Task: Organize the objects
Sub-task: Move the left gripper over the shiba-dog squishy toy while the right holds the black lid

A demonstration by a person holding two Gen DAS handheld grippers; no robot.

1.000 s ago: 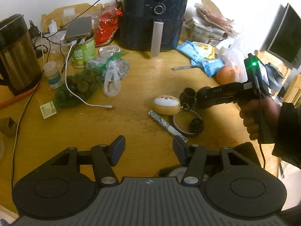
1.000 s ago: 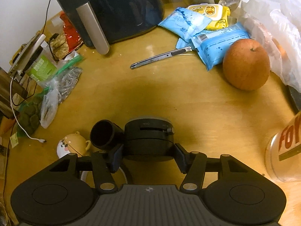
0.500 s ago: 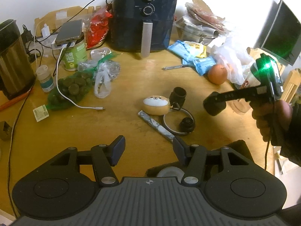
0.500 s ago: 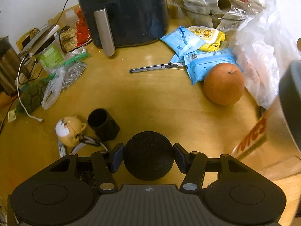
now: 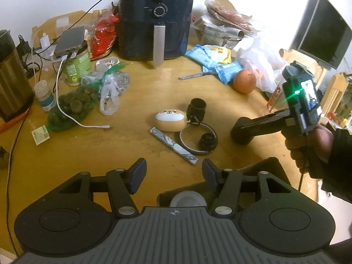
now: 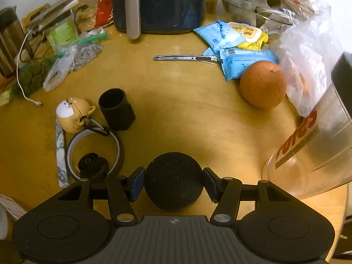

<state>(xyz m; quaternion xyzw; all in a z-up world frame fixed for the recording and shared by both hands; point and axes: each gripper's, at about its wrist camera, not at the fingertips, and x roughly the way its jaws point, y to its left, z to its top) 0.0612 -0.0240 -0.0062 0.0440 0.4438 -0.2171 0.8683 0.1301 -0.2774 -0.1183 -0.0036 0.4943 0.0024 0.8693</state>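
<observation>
The right gripper [image 6: 173, 181] is clamped on a round black puck-shaped object [image 6: 173, 180], held above the yellow wooden table [image 6: 180, 114]. The left gripper [image 5: 173, 173] is spread wide and empty, over a dark box [image 5: 259, 171]. At ten o'clock in the right wrist view lie a black tape ring [image 6: 94, 151], a black cylindrical cup [image 6: 116, 110] and a tan bear-shaped case [image 6: 72, 114]. At two o'clock sits an orange fruit [image 6: 263, 84]; at twelve, a dark blue air fryer [image 6: 160, 4].

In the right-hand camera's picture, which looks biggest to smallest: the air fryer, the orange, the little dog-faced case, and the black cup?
1. Air fryer, though partly cut off.
2. Orange.
3. Black cup and dog-faced case look alike; I would not rank them.
</observation>
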